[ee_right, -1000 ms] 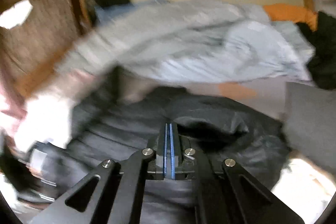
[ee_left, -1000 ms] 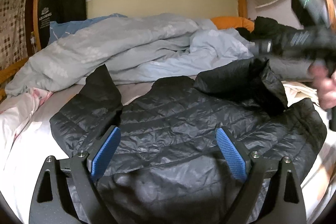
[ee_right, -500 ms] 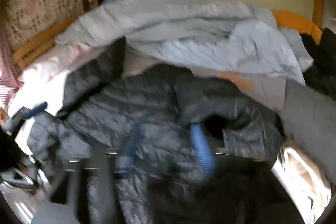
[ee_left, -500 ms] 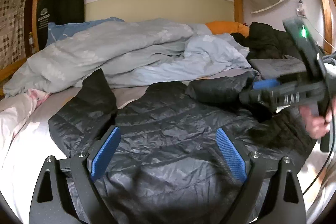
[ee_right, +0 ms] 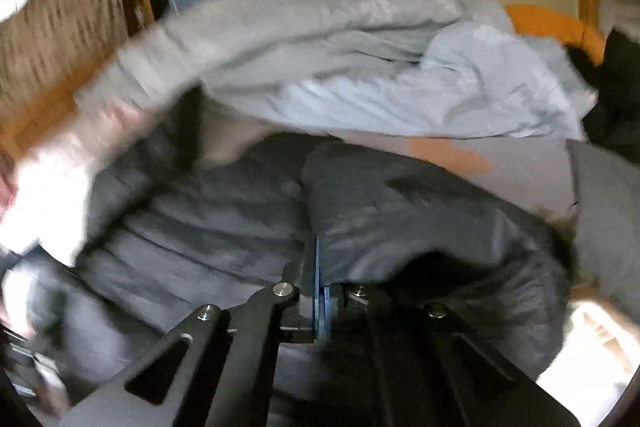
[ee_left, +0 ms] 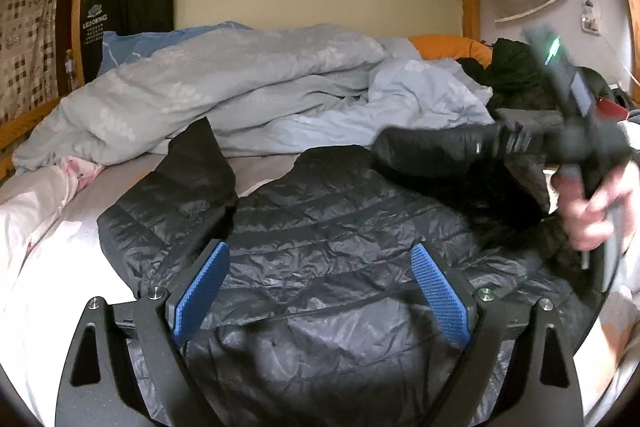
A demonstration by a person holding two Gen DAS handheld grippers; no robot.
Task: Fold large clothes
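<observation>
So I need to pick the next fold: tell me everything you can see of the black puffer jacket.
The black puffer jacket is quilted, shiny and crinkled. It lies spread flat on the pale bedsheet, one sleeve angled up toward the grey-blue duvet. The other sleeve is folded across its top. The right gripper is shut on that sleeve; the left gripper hovers open above the hem.

One jacket (ee_left: 328,239), two claws (ee_left: 320,291)
</observation>
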